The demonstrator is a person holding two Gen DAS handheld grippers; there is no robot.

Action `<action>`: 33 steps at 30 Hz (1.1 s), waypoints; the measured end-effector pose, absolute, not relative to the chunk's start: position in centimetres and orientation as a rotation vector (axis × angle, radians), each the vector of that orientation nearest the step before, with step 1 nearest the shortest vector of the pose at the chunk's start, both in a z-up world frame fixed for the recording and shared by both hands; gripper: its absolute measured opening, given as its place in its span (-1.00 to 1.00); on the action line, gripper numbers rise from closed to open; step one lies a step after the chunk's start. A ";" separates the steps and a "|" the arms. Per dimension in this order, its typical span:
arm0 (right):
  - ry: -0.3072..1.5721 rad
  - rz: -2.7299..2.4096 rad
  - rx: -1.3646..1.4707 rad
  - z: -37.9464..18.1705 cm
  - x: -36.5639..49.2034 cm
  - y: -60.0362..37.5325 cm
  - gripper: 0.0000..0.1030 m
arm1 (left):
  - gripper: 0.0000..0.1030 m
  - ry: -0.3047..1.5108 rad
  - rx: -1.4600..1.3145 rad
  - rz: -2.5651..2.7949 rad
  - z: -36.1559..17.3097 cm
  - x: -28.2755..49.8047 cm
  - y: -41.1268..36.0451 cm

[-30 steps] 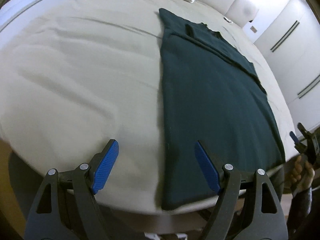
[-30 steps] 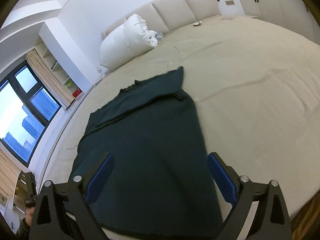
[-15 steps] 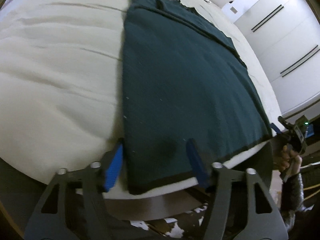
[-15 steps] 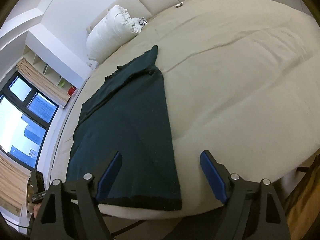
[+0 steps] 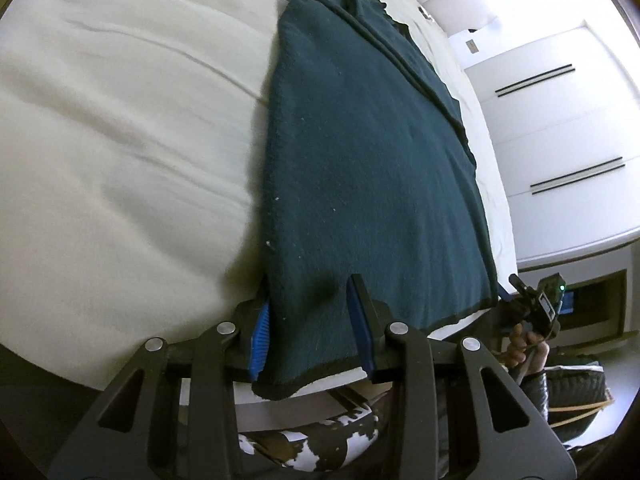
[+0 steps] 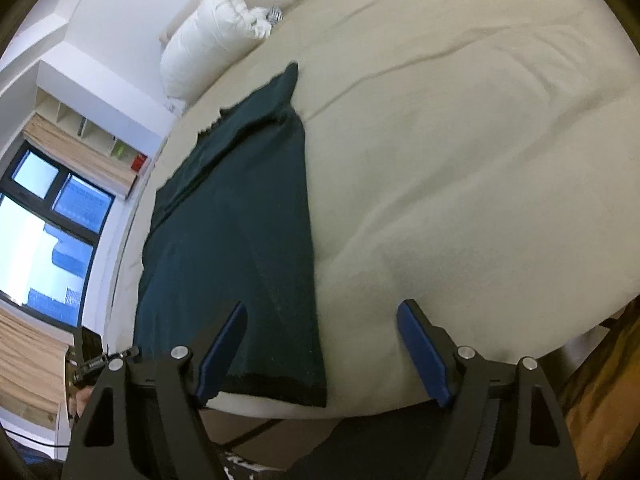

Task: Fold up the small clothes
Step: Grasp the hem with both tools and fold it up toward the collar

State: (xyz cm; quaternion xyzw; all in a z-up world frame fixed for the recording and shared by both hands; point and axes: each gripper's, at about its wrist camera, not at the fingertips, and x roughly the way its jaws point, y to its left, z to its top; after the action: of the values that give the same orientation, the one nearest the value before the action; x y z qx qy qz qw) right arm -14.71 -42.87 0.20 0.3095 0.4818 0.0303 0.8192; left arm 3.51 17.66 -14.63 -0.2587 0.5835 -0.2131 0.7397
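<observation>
Now the left hand-held gripper [image 5: 308,320], wide a second ago, is closing over the dark garment's [image 5: 372,152] near hem corner; the right hand-held gripper [image 6: 320,350] stands open, empty, ready to lift for folding.

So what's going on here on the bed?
A person is folding a dark green garment laid flat on a cream bed. The left hand-held gripper straddles the garment's near left corner, jaws closing around it. The right hand-held gripper is open over the near right corner, not yet gripping.
</observation>
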 end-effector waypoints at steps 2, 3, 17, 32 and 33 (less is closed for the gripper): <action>1.057 0.078 0.669 -0.1 -14.4 -42.8 0.53 | -0.40 1.278 -0.568 -0.478 -14.6 3.4 17.9; 1.067 0.088 0.681 -0.2 -14.3 -42.8 0.49 | -0.43 1.280 -0.565 -0.483 -14.6 3.4 17.9; 1.209 0.189 0.728 -1.8 -13.5 -40.5 -0.77 | -0.88 1.282 -0.491 -0.517 -14.0 2.9 16.9; 0.964 0.373 0.801 3.5 -11.8 -38.8 -0.84 | -0.89 1.036 -0.786 -0.640 -8.5 4.2 19.8; 0.956 0.374 0.811 3.6 -11.2 -38.8 -0.84 | -0.89 1.028 -0.804 -0.640 -8.5 4.5 20.0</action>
State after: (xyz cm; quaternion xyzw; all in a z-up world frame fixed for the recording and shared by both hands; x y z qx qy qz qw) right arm -11.22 -38.83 3.57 0.3773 0.4446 0.1739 0.7936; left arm 4.49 20.04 -8.52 -0.3673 0.4701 -0.2926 0.7473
